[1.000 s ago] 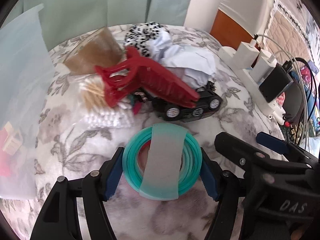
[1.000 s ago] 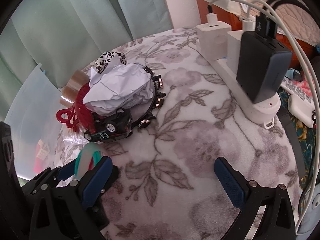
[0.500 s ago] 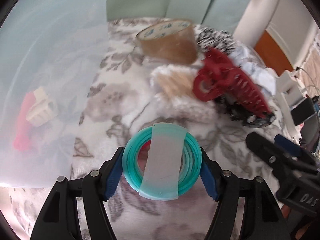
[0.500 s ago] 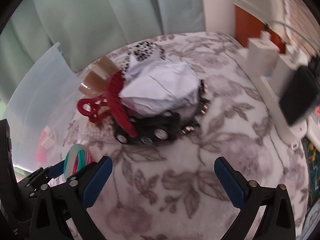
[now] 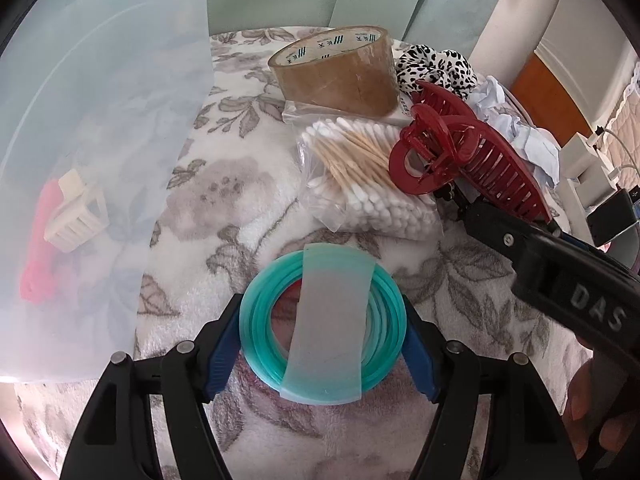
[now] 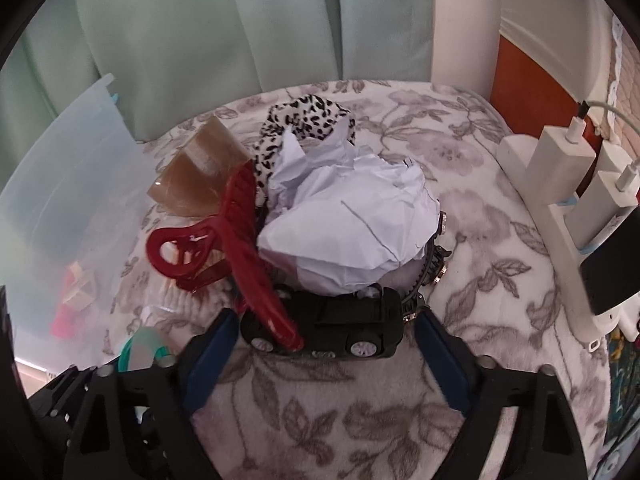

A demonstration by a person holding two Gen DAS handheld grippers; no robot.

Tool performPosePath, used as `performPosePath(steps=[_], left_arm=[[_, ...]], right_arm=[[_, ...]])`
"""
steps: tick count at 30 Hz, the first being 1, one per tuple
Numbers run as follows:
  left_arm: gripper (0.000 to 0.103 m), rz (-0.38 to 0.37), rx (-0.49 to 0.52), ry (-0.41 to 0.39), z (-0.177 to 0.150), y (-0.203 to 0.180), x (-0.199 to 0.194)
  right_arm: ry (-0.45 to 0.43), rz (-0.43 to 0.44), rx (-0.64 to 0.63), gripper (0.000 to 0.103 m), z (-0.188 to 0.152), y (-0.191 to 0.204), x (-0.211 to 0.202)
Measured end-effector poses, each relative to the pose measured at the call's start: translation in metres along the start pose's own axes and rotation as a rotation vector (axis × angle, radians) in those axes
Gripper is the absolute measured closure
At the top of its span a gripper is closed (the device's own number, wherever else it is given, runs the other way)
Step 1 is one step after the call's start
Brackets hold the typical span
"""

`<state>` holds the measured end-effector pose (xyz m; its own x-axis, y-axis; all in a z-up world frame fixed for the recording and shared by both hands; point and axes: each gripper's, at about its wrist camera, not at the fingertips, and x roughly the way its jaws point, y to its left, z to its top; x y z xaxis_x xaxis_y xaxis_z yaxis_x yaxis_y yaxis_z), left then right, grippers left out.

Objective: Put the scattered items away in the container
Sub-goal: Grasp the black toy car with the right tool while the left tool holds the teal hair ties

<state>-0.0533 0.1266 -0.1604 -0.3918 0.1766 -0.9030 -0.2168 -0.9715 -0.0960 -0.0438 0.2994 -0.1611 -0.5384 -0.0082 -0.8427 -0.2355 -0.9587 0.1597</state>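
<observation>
The left gripper (image 5: 323,330) is clamping a teal coil (image 5: 320,320) of glossy plastic rings, banded by a frosted strip, between its blue ribbed pads (image 5: 221,354); the coil is sitting squarely between both fingers, pressed on each side, over the fleecy floral blanket (image 5: 256,184). Beyond it a clear bag of cotton swabs (image 5: 360,180) is lying, wooden stems fanning out, with a glossy red claw clip (image 5: 460,160) resting against it. Farther off a brown tape roll (image 5: 340,72) is standing beside a spotted scrunchie (image 5: 436,66). To the left, the translucent bin (image 5: 100,120) is holding a cream clip (image 5: 76,216) and something pink, blurred by the wall.

The right gripper (image 6: 320,356) is spreading wide and empty around a black toy car (image 6: 332,330), its pads just beside each end, contact unclear. The red clip is leaning across the car's hood. Crumpled white paper (image 6: 348,224) is bulging behind it.
</observation>
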Motion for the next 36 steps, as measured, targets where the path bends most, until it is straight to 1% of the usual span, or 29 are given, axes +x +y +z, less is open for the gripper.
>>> performPosePath(steps=[5,7,9,18,22,26,27,30,36], left_arm=[[0.030,0.004,0.005,-0.004,-0.001,0.000,0.000],[0.030,0.010,0.010,-0.005,-0.002,0.000,0.001],[0.030,0.012,0.010,-0.005,-0.003,0.000,0.000],[0.030,0.020,0.012,-0.007,-0.006,0.002,0.000],[0.030,0.023,0.014,-0.007,-0.008,0.003,0.000],[0.030,0.027,0.015,-0.007,-0.009,0.004,-0.001],[0.030,0.028,0.016,-0.007,-0.010,0.004,-0.001],[0.030,0.030,0.017,-0.008,-0.011,0.005,-0.001],[0.029,0.040,0.022,-0.015,-0.015,0.006,-0.001]], right_arm=[[-0.001,-0.019,0.016,0.024,0.000,-0.005,0.000],[0.000,-0.030,0.014,0.029,0.000,-0.006,-0.001],[0.000,-0.039,0.008,0.031,-0.001,-0.007,-0.003],[0.048,-0.008,0.031,0.033,-0.013,-0.018,-0.006],[0.054,-0.007,0.010,0.034,-0.019,-0.015,-0.008],[0.051,-0.026,-0.010,0.038,-0.022,-0.012,-0.008],[0.048,-0.030,-0.010,0.039,-0.022,-0.012,-0.008],[0.039,-0.055,-0.012,0.057,-0.023,-0.012,-0.008],[0.045,-0.044,0.031,0.067,-0.024,-0.020,-0.012]])
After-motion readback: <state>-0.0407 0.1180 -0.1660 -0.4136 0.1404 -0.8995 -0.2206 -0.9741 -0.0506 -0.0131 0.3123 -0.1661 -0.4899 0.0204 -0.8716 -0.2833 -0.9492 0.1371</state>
